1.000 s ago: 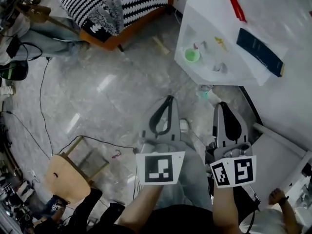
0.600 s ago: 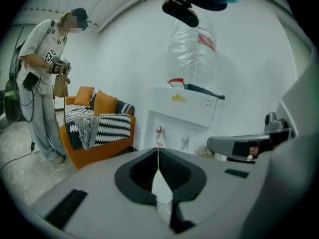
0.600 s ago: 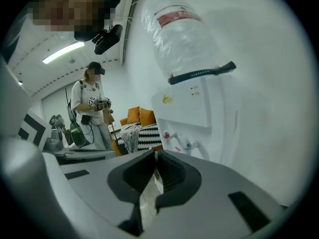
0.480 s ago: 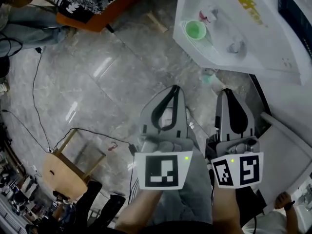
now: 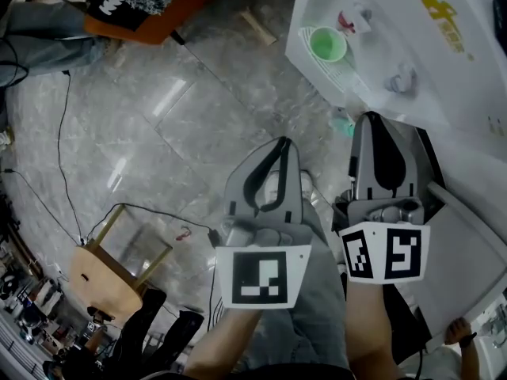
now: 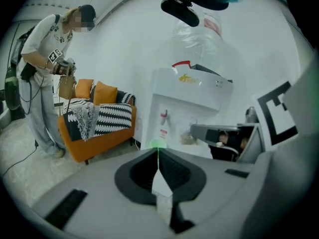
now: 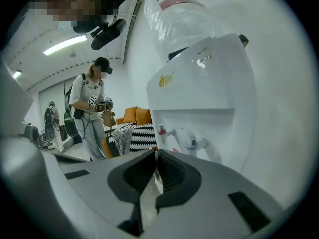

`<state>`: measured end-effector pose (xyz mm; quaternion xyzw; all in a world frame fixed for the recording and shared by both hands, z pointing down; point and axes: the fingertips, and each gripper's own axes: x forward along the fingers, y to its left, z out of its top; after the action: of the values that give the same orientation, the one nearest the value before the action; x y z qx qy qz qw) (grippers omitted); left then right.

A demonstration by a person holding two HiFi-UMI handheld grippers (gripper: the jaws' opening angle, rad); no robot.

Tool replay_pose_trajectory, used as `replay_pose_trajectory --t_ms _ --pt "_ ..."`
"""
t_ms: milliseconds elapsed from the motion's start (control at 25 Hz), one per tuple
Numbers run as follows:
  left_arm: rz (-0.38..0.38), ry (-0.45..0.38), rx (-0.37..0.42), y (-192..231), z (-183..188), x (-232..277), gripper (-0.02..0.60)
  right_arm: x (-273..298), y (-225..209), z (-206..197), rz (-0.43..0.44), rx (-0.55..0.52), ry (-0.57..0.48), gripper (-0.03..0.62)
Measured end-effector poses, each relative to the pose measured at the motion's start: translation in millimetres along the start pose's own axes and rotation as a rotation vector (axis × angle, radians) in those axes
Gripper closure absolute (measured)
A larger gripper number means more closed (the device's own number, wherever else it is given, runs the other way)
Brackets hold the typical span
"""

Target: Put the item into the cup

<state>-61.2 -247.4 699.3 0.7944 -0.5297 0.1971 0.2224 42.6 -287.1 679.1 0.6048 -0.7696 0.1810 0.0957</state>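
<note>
A green cup (image 5: 327, 44) stands on the drip tray of a white water dispenser (image 5: 444, 70), under a red tap (image 5: 348, 20); a grey tap (image 5: 402, 77) is beside it. In the left gripper view the green cup (image 6: 158, 144) peeks just over the jaw tips. My left gripper (image 5: 279, 142) is shut and empty over the floor, short of the dispenser. My right gripper (image 5: 379, 118) is also shut, its tip close to the dispenser's front. The right gripper view shows the red tap (image 7: 160, 130) and the grey tap (image 7: 192, 144). I see no loose item.
A large water bottle (image 7: 179, 14) tops the dispenser. An orange sofa (image 6: 94, 128) with a striped blanket stands left, a person (image 6: 47, 78) beside it. A wooden stool (image 5: 111, 279) and cables (image 5: 142, 212) lie on the marble floor.
Both grippers have moved forward toward the dispenser, which now sits nearer and larger in the head view. Both stay shut.
</note>
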Motion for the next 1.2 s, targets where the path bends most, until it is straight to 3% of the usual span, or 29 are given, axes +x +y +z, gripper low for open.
replay_pose_trajectory --t_ms 200,400,480,1000,1200 --pt "0.017 0.027 -0.026 8.8 -12.6 4.1 0.568 37.6 -1.0 -18.2 -0.051 -0.016 0.010 0.568" --pt "0.021 0.057 0.034 18.9 -19.1 6.1 0.568 77.1 -11.7 -27.0 -0.096 -0.002 0.007 0.568" --pt "0.030 0.067 0.025 24.0 -22.6 5.6 0.568 86.7 -18.5 -28.5 -0.112 -0.006 0.012 0.568" --pt "0.070 0.091 -0.009 50.3 -42.1 -2.7 0.568 131.8 -29.5 -41.9 -0.162 -0.091 0.045 0.568" --pt "0.102 0.108 -0.019 63.7 -49.4 -10.3 0.568 142.0 -35.3 -40.2 -0.164 -0.074 0.038 0.567"
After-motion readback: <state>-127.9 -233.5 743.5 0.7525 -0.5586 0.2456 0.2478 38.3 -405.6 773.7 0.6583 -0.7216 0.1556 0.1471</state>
